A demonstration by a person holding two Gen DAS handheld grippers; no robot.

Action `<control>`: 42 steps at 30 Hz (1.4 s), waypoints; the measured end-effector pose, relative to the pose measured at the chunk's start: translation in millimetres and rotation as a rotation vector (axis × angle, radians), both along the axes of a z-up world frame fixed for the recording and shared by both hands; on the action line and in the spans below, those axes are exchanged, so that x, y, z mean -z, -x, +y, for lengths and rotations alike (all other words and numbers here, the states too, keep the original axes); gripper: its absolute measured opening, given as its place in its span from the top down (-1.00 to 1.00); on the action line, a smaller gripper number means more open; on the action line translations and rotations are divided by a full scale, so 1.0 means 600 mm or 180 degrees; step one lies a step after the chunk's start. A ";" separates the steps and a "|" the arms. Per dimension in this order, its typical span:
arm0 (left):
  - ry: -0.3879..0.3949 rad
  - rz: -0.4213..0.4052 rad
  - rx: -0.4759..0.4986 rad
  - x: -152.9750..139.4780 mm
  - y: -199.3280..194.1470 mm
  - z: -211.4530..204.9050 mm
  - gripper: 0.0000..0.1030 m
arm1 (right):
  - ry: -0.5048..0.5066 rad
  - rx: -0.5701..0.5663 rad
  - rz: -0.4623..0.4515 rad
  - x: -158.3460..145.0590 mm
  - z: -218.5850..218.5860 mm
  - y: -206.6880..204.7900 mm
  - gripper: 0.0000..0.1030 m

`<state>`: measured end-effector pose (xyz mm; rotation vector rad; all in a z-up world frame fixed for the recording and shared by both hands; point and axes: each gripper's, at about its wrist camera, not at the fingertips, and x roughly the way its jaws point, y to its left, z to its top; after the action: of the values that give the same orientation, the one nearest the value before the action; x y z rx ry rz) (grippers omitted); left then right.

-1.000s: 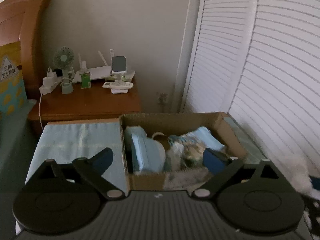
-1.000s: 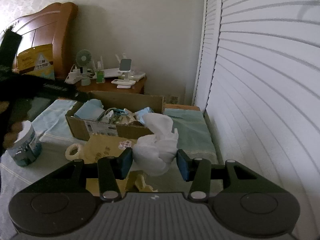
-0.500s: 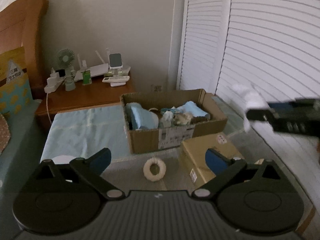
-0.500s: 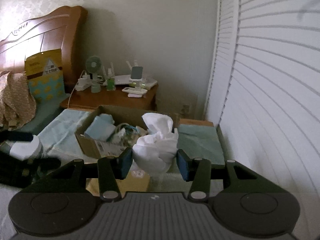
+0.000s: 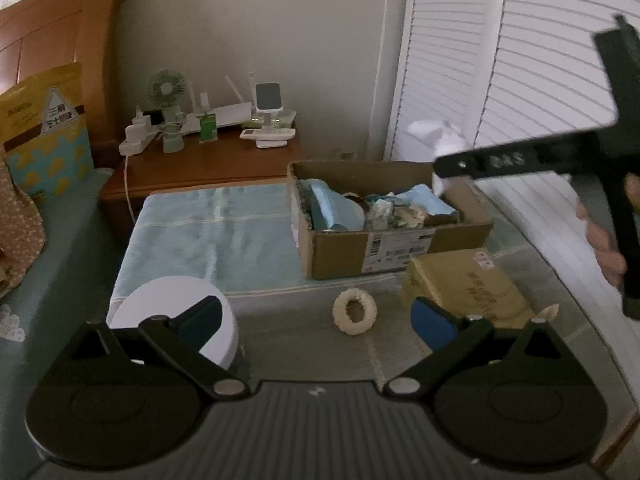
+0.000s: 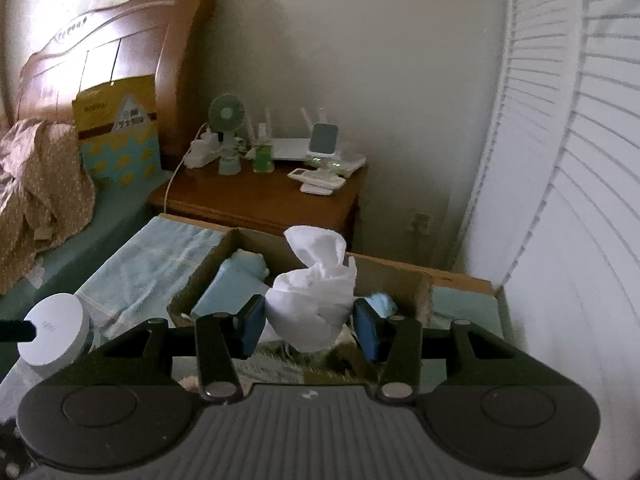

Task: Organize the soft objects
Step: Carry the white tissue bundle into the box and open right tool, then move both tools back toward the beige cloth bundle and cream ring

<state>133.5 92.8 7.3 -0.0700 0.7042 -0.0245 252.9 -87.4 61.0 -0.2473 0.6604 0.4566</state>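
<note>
My right gripper (image 6: pixel 310 330) is shut on a bunched white cloth (image 6: pixel 314 300) and holds it in the air above the open cardboard box (image 6: pixel 200 276). From the left wrist view the right gripper's arm and the white cloth (image 5: pixel 438 138) hang over the box's (image 5: pixel 340 252) right end. The box holds blue folded cloths (image 5: pixel 332 210) and other soft items. My left gripper (image 5: pixel 316 320) is open and empty, low over the bed. A cream fluffy ring (image 5: pixel 355 311) lies on the bed in front of the box.
A white-lidded jar (image 5: pixel 176 320) stands by my left finger; it also shows in the right wrist view (image 6: pixel 56 330). A tan padded package (image 5: pixel 460 286) lies right of the ring. A wooden nightstand (image 5: pixel 200 164) with a fan and gadgets stands behind. White louvred doors (image 5: pixel 500 60) are on the right.
My right gripper has risen and moved forward over the box with the white cloth. My left gripper has pulled back from the box and stays open.
</note>
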 end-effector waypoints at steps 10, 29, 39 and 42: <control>0.0032 0.0063 -0.0080 0.009 0.000 0.013 -0.94 | 0.0210 -0.0165 0.0177 0.030 0.069 -0.082 -0.03; 0.0129 0.0101 -0.0044 0.012 0.001 0.006 -0.94 | 0.0104 0.0030 0.0165 0.018 0.028 -0.048 -1.00; 0.0137 0.0048 0.0021 0.009 0.001 0.000 -0.94 | 0.0117 0.0154 0.0030 -0.012 -0.006 0.046 -1.00; 0.0138 0.0033 0.0053 0.009 -0.001 -0.005 -0.94 | 0.0144 0.0227 -0.0008 -0.015 -0.021 0.068 -1.00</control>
<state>134.2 89.8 2.0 -0.1060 0.7147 -0.0554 212.0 -99.9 69.7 -0.2661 0.6754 0.3733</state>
